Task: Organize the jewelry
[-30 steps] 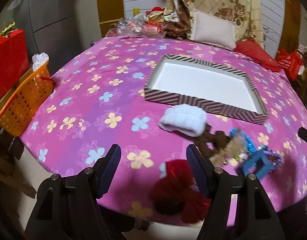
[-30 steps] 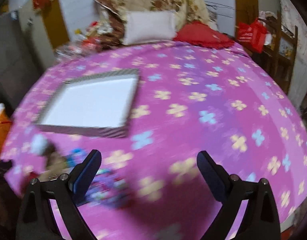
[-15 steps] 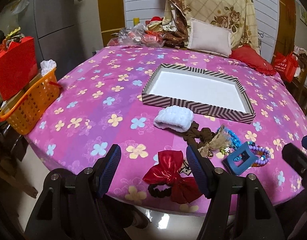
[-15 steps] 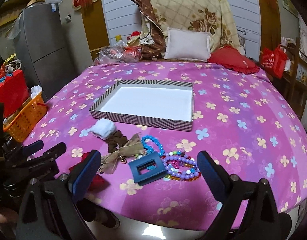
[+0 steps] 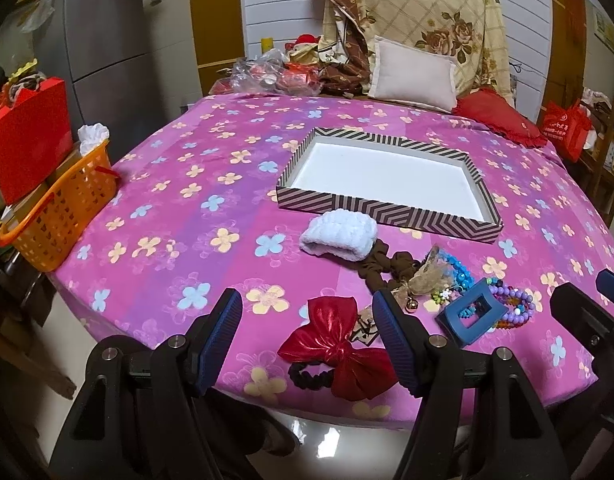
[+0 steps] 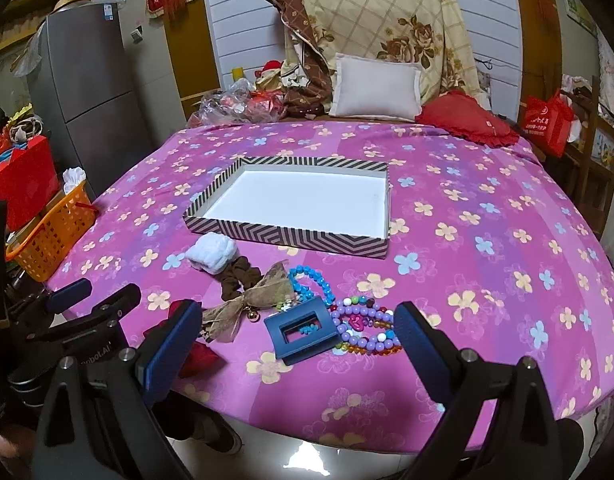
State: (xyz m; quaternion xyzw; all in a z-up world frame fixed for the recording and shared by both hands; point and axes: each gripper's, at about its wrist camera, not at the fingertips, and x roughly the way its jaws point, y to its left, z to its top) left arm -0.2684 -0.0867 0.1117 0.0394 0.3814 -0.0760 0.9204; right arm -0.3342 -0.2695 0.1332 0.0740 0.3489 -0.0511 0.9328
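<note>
A striped shallow box (image 5: 387,210) (image 6: 291,236) with a white inside lies mid-table with nothing in it. In front of it are a white fluffy band (image 5: 339,236) (image 6: 211,254), a brown scrunchie (image 5: 383,266) (image 6: 235,276), a burlap bow (image 6: 243,306), blue beads (image 6: 311,282), a blue claw clip (image 5: 469,316) (image 6: 303,332), purple bead bracelets (image 6: 367,328) and a red bow (image 5: 339,348). My left gripper (image 5: 309,332) is open at the table's near edge, just above the red bow. My right gripper (image 6: 299,336) is open, with the clip and bracelets seen between its fingers.
The round table (image 5: 167,208) has a pink flowered cloth. An orange basket (image 5: 63,208) and a red bag (image 5: 27,140) stand off its left edge. Pillows (image 6: 375,88) and plastic bags (image 6: 235,106) are piled at the back. A chair (image 6: 595,152) stands at the right.
Both grippers have drawn back and steadied, so more of the table and the pile of accessories is in view. The right view has swung left onto the pile. Nothing was picked up.
</note>
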